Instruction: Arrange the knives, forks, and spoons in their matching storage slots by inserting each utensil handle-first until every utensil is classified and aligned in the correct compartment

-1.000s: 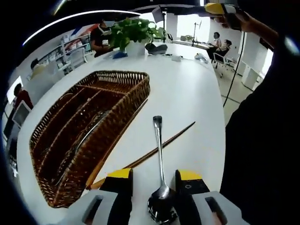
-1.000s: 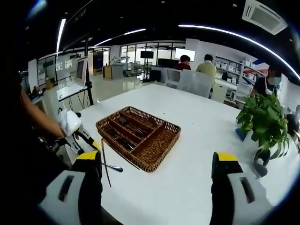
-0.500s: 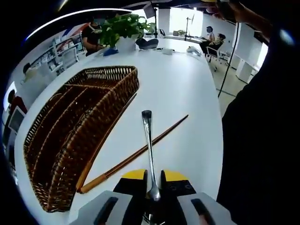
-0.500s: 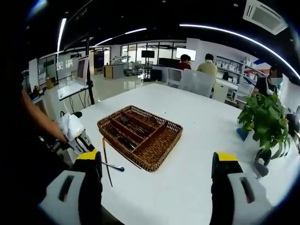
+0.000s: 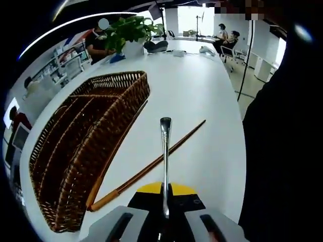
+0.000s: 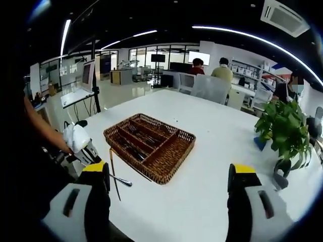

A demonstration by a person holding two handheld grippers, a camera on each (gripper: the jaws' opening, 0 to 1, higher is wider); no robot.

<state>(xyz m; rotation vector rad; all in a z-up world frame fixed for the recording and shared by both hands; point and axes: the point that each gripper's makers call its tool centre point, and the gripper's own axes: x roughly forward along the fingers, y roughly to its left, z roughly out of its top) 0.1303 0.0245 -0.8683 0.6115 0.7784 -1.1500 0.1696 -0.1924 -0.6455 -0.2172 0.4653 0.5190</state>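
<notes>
My left gripper (image 5: pixel 162 190) is shut on a metal spoon (image 5: pixel 165 151), gripped at the bowl end, with its handle pointing forward over the white table (image 5: pixel 202 96). A brown wicker cutlery basket (image 5: pixel 121 128) with long slots lies to its left. A wooden chopstick (image 5: pixel 151 166) lies on the table, crossing under the spoon. In the right gripper view the basket (image 6: pixel 176 159) sits mid-table with some metal utensils (image 6: pixel 132 147) in its slots. There the left gripper (image 6: pixel 81 148) holds the spoon (image 6: pixel 121 181) at the basket's near left corner. My right gripper (image 6: pixel 169 181) is open, high above the table.
A potted plant (image 6: pixel 283 132) stands on the table's far right, and it also shows beyond the basket as the plant (image 5: pixel 128 31). A person's dark clothing (image 5: pixel 282 151) is at the right. People sit at desks in the background.
My left gripper's jaws closed from wide open onto the spoon's bowl end. The spoon now points straight ahead. The right gripper stayed open and nearly still.
</notes>
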